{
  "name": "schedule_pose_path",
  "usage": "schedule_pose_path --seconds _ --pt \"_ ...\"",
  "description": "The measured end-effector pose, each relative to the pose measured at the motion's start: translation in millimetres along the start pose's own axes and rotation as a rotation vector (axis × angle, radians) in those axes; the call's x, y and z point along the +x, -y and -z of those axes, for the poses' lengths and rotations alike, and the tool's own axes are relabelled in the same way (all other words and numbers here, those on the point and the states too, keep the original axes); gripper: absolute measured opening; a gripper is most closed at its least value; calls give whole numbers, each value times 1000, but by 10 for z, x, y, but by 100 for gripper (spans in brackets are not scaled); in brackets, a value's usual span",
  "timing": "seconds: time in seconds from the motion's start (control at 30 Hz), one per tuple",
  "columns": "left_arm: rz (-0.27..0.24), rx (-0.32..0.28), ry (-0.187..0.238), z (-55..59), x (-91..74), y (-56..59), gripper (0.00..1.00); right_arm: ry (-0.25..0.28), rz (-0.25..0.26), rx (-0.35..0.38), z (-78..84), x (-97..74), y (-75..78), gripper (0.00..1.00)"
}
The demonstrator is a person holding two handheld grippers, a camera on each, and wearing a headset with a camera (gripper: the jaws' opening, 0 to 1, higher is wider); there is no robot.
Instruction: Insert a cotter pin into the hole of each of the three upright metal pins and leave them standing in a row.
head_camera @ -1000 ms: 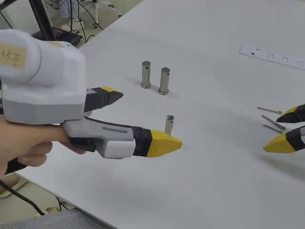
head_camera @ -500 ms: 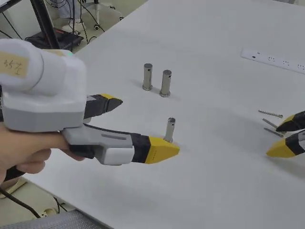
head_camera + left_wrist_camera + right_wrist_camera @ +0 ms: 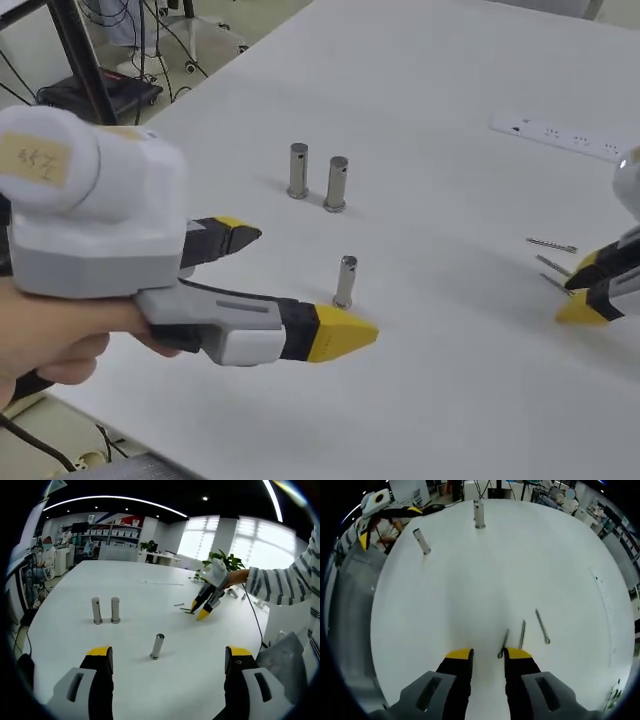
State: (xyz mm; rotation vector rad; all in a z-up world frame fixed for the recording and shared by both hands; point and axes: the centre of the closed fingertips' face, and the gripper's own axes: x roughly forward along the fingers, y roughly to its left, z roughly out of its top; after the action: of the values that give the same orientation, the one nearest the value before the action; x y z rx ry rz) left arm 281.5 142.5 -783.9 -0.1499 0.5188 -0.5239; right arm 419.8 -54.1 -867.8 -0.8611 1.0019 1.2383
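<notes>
As far as the views showed, nothing of the task was finished. All three short upright cylinders of dull grey metal stood bare on the white table. The two farther pins stood side by side. The nearest pin stood alone, well apart from them, so the three did not make a row. The three thin wire cotter pins lay loose on the table, far from the uprights. The right gripper, with black jaws tipped in yellow, was down at their near ends. Its jaws were parted by a narrow gap and clasped nothing. The looped end of the closest cotter pin lay in that gap beside one jaw, though contact could not be judged. The left gripper hung with its jaws spread wide and empty. In the left gripper view the lone pin stood just ahead of the opening, not gripped. Judged from this, the work was at its first pick. Every cotter pin was yet to be lifted and threaded, and the uprights had yet to be lined up.
</notes>
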Motion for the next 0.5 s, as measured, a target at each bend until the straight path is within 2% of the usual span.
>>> schedule_pose_path --seconds 0.17,0.3,0.5 --pt "0 0 0 1 23 -5 92 -9 22 42 -11 13 65 17" --pt "-6 11 30 -51 32 -20 91 -15 51 92 -20 30 126 10" --pt "-1 6 23 -53 50 -28 91 -42 86 50 -36 47 142 5"
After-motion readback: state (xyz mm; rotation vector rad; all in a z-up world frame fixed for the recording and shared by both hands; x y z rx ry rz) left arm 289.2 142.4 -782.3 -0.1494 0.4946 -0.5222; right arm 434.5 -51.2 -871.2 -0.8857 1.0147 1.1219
